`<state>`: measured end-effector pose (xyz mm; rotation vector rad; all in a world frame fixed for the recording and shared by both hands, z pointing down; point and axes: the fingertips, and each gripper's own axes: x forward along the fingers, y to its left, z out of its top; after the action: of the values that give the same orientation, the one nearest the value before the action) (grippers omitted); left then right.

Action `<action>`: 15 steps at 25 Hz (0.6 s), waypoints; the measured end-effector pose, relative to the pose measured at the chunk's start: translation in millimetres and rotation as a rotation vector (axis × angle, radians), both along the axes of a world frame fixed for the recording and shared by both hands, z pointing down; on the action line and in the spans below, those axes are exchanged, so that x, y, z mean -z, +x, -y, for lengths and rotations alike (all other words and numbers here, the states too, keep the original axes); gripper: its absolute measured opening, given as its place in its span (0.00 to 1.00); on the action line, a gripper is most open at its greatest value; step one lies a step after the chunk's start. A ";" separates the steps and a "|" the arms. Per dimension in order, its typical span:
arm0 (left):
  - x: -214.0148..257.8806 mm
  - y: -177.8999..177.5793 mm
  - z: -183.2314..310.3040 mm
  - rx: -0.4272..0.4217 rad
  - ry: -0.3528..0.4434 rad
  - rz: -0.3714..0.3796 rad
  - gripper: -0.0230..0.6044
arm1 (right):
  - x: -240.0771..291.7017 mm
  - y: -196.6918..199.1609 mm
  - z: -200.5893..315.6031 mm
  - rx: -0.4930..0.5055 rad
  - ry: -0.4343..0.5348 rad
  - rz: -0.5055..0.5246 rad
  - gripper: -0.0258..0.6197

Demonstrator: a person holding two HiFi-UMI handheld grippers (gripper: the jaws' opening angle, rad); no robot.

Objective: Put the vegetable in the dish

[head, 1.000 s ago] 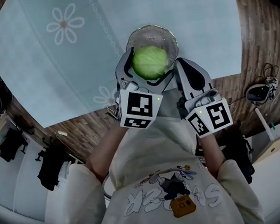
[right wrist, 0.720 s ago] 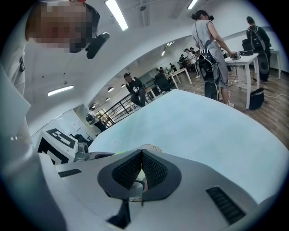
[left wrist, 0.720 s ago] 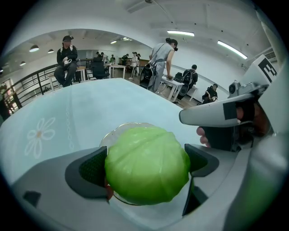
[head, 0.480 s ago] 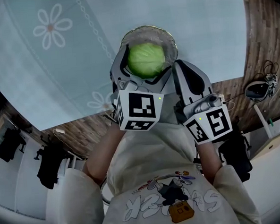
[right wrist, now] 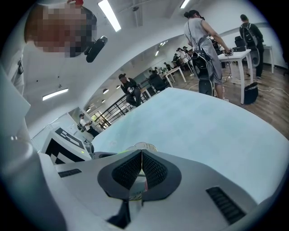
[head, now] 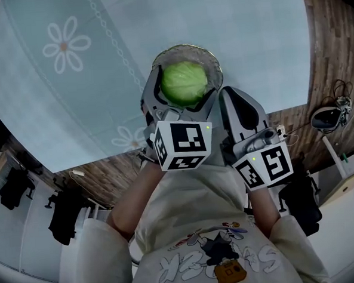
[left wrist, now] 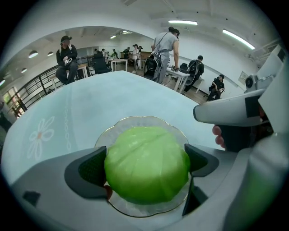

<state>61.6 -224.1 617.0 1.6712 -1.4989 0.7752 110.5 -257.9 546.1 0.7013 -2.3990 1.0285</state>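
A round green cabbage (head: 184,83) (left wrist: 146,163) is clamped between the jaws of my left gripper (head: 184,86) (left wrist: 146,164), which is shut on it. It hangs right over a clear glass dish (head: 213,64) (left wrist: 135,124) with a scalloped rim on the pale blue table; whether it touches the dish cannot be told. My right gripper (head: 234,98) (right wrist: 142,169) sits just right of the dish near the table's edge, its pads pressed together with nothing between them.
The pale blue tablecloth (head: 158,25) has white flower prints (head: 63,46) to the left. The table's near edge runs under my grippers, with wooden floor (head: 333,50) beyond it. People and desks (left wrist: 171,49) stand far behind the table.
The left gripper with the cabbage has shifted slightly forward over the dish. The right gripper has stayed shut beside it.
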 end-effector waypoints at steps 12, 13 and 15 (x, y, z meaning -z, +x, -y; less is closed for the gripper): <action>22.2 -4.0 5.5 0.001 0.074 -0.034 0.90 | 14.5 -1.4 0.1 0.010 0.027 -0.012 0.08; 24.5 -3.8 3.6 0.000 0.073 -0.040 0.90 | 16.0 -1.4 -1.2 0.017 0.033 -0.016 0.08; 29.4 -5.7 2.7 -0.001 0.080 -0.052 0.89 | 17.6 -3.4 -0.2 0.028 0.051 -0.023 0.08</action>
<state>55.9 -226.8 587.6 1.7380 -1.5103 0.6756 107.1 -257.7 528.5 0.6917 -2.4161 0.9461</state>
